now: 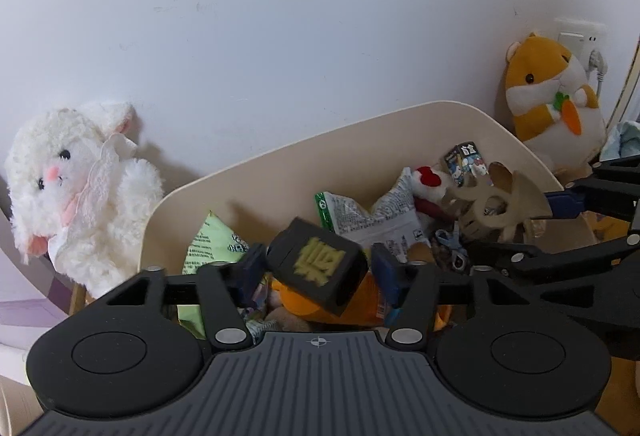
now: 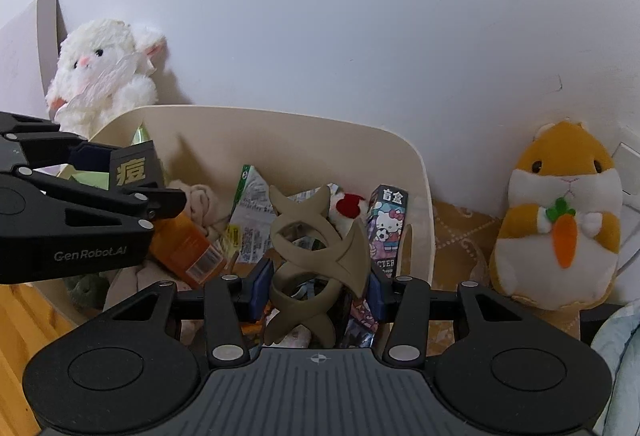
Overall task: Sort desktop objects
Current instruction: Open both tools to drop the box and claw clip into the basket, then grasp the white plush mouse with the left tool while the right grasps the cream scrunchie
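Only our left wrist view shows the wall socket [image 1: 580,39] at 2 o'clock; the right view alone shows the Hello Kitty box [image 2: 387,232] face-on. Fluffy white bunny [image 1: 76,187] at 9, smooth cream bin [image 1: 256,171] in the middle. Left gripper [image 1: 318,272] tilts down over it, jaws spread (black foam block [image 1: 316,268] loose between them). Right gripper [image 2: 318,286] pinches the tan twisty cutout [image 2: 316,260] above the bin.
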Available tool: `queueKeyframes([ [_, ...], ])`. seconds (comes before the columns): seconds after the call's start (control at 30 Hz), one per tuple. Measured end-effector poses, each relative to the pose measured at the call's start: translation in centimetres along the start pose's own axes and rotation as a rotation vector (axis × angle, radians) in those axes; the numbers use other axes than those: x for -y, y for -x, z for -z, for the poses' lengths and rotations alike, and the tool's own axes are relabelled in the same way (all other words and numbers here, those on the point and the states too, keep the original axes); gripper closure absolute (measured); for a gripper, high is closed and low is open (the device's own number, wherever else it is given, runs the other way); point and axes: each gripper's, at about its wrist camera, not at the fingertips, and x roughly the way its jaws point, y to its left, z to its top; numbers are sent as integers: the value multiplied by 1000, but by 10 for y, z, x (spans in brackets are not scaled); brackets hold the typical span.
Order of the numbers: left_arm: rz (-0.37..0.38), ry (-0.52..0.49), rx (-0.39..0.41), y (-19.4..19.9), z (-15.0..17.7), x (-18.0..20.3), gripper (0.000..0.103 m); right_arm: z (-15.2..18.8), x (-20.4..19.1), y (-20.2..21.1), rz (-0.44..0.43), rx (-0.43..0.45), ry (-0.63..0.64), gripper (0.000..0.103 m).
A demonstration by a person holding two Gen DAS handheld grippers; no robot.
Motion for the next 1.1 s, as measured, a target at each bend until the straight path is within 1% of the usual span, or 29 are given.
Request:
queueKeyframes([
  [0.03,-7,-2,3,1,0,1,31,0,-1,0,-2,-4,1,50],
  [0.07,-21,-6,10,3,1,2,28,0,-1,1,4,-12,0,49],
  [0.13,-37,-11,16,6,2,2,27,1,-2,5,-6,-6,9,43],
  [0.27,-42,6,16,15,5,0,25,3,-5,16,-8,14,45,33],
  [0.33,-46,12,24,22,8,0,25,5,-4,26,-13,30,57,25],
  [0.4,-47,16,31,29,11,0,24,7,-2,37,-18,48,57,23],
  [0.47,-29,27,34,38,15,-1,23,11,4,50,-29,58,48,23],
  [0.5,-17,33,42,45,18,0,23,13,7,57,-34,65,41,20],
  [0.53,-9,34,52,50,20,0,23,16,11,63,-38,69,36,15],
  [0.67,33,31,76,74,32,7,21,28,27,85,-46,68,34,12],
  [0.77,59,34,64,86,44,17,21,38,40,90,-40,30,44,11],
  [0.9,116,45,18,95,63,35,21,52,51,83,-53,-62,87,10],
  [1.0,140,40,-29,93,77,51,21,62,53,72,-75,-129,127,10],
  [1.1,144,26,-82,83,91,65,21,69,51,60,-95,-179,165,10],
])
